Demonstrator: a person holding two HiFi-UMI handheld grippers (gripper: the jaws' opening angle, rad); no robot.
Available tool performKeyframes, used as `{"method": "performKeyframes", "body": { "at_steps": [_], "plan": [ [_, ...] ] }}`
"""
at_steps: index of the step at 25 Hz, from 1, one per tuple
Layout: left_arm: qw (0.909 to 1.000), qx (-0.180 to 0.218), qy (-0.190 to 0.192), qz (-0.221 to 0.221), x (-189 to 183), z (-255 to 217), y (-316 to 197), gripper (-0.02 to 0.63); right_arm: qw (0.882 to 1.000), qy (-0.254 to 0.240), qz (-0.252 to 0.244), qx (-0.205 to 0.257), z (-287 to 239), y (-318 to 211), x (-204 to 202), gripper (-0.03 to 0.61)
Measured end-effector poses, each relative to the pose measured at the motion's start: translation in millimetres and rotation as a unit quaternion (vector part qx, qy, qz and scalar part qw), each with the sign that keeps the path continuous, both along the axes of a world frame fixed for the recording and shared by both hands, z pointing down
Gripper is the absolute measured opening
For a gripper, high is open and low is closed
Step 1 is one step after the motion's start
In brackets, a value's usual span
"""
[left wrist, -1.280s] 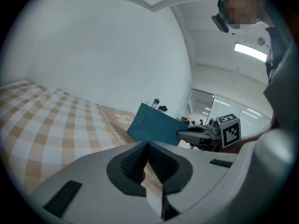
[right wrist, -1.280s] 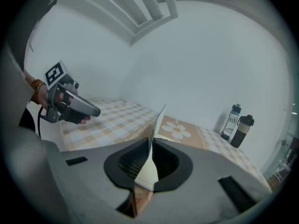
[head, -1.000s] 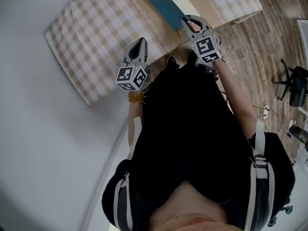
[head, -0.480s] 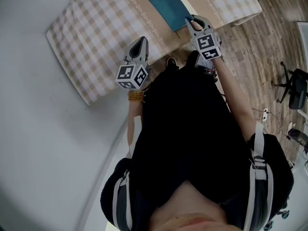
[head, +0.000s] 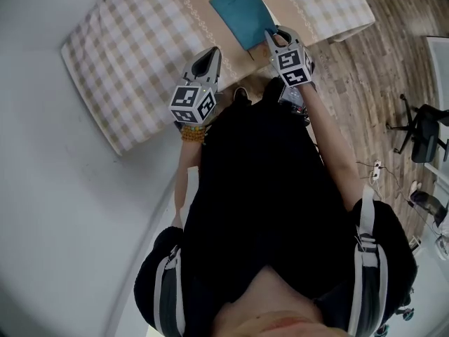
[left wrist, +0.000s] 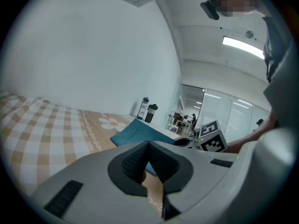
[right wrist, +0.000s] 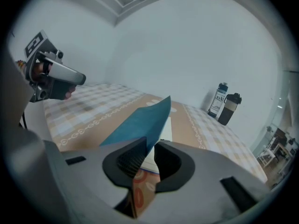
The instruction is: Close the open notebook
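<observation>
A teal notebook (head: 242,12) lies on the checked tablecloth (head: 133,55). In the right gripper view its cover (right wrist: 138,120) stands tilted over a white page (right wrist: 167,134). My right gripper (head: 273,35) is at the book's near corner. Its jaws (right wrist: 149,148) have just been opening; the cover's corner passes between them with a gap beside it. My left gripper (head: 209,53) hovers over the table edge to the left of the book. Its jaws (left wrist: 148,146) have parted only a hair, still look shut, and hold nothing. The left gripper view shows the notebook (left wrist: 135,133) ahead.
Two bottles (left wrist: 143,108) (right wrist: 218,100) stand at the table's far end. The table's near edge is by my body; wooden floor and an office chair (head: 424,128) lie to the right. A white wall runs along the left.
The teal cover has come down from a steep, edge-on stand to a lower tilt, and the right gripper sank with it. The left gripper has moved right, toward the notebook.
</observation>
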State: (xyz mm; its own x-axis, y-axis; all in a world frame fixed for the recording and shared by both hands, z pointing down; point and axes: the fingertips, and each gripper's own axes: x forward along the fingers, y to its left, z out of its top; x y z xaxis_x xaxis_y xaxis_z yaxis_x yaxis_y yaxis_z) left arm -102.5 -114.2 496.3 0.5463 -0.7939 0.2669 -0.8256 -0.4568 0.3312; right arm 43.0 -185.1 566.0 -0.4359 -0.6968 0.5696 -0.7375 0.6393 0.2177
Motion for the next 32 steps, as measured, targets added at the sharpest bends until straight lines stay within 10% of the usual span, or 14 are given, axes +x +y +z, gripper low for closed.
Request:
{"method": "performKeyframes", "body": {
  "at_steps": [19,32],
  "plan": [
    [0.9998,-0.008,-0.003,-0.018,-5,3,14,0.005,0.997,0.075,-0.028,0.002,26,-4,6,0.08],
    [0.9994,-0.012,0.005,-0.031,-17,5,16,0.005,0.998,-0.022,0.052,-0.007,6,-7,38,0.199]
  ]
}}
